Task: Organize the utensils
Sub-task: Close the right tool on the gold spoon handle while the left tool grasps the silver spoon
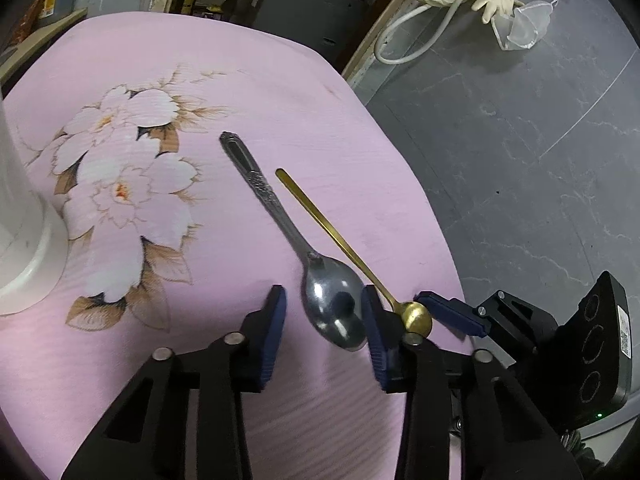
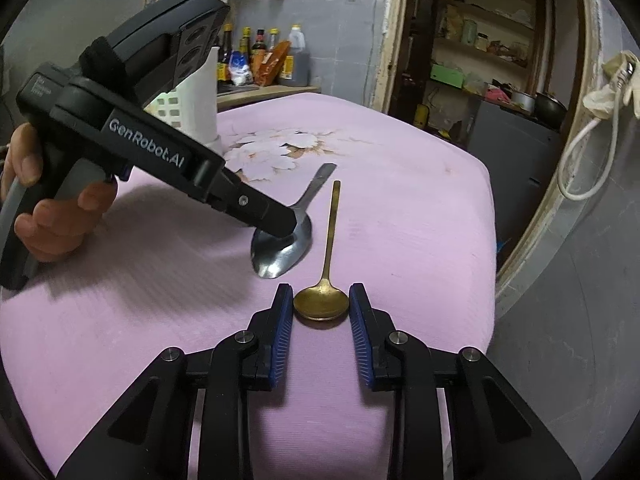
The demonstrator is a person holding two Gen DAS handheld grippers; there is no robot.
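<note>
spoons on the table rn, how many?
2. Silver spoon, bowl between the left gripper fingers; gold spoon beside it, bowl between the right gripper fingers. White holder's contents hidden.

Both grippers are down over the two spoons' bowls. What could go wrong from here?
1. The left gripper has one finger close beside the gold spoon and the right gripper; lifting either spoon may knock the other.
2. Both bowls are rounded and lie flat on the pink cloth; the silver spoon or the gold one may slip, or cloth may get pinched.
3. The gold spoon lies near the cloth's edge and could slide off.
</note>
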